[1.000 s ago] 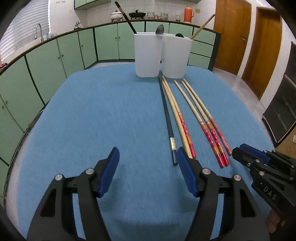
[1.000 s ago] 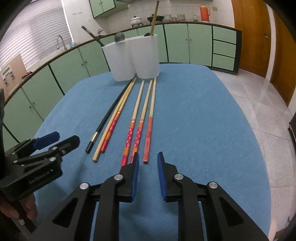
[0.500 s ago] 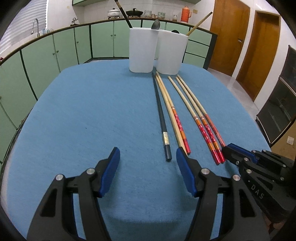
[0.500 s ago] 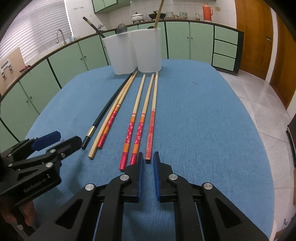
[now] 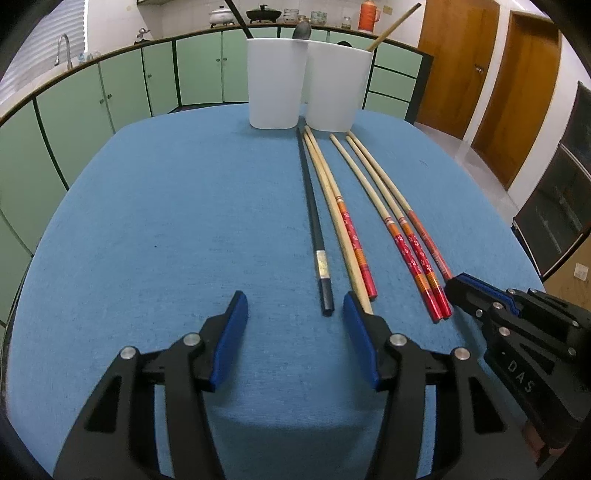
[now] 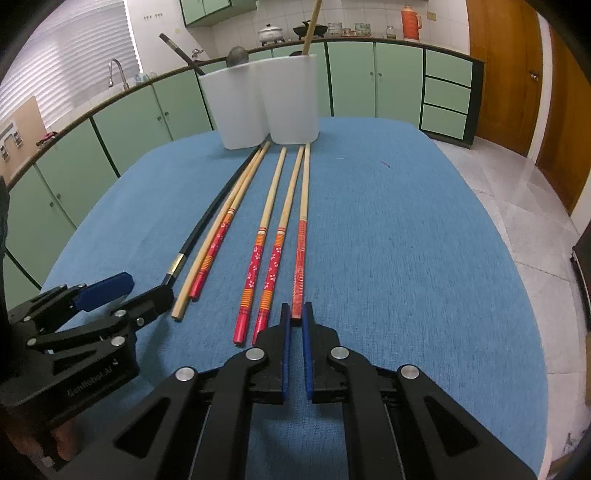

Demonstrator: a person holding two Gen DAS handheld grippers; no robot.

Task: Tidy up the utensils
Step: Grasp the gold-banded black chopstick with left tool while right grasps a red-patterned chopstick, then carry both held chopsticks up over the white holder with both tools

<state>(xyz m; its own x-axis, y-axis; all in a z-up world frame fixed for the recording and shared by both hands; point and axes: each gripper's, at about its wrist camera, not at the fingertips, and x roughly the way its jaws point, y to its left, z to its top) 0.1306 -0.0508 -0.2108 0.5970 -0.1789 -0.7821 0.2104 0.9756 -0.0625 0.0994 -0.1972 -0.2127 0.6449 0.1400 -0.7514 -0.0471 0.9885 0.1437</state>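
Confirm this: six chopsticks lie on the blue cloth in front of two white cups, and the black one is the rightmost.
Wrong on one point: the black chopstick is the leftmost of the six, as the left wrist view shows. The rest stands: they lie on the blue cloth before two white cups.

Matt blue cloth (image 5: 147, 221), glossy wooden chopsticks (image 6: 273, 192), smooth white plastic cups (image 5: 273, 81).

Kitchen. Worktop (image 5: 147, 229) covered in blue cloth. Green base cabinets (image 6: 354, 77) curve along far and left walls under dark counter edge. Sink tap (image 6: 116, 72) far left, beside window blinds (image 6: 74, 55). White tiled wall (image 6: 369, 14) behind; pots (image 6: 271, 33) and orange thermos (image 6: 411, 21) on far counter. Wooden doors (image 5: 454, 66) right. Pale glossy tiled floor (image 6: 517, 206).
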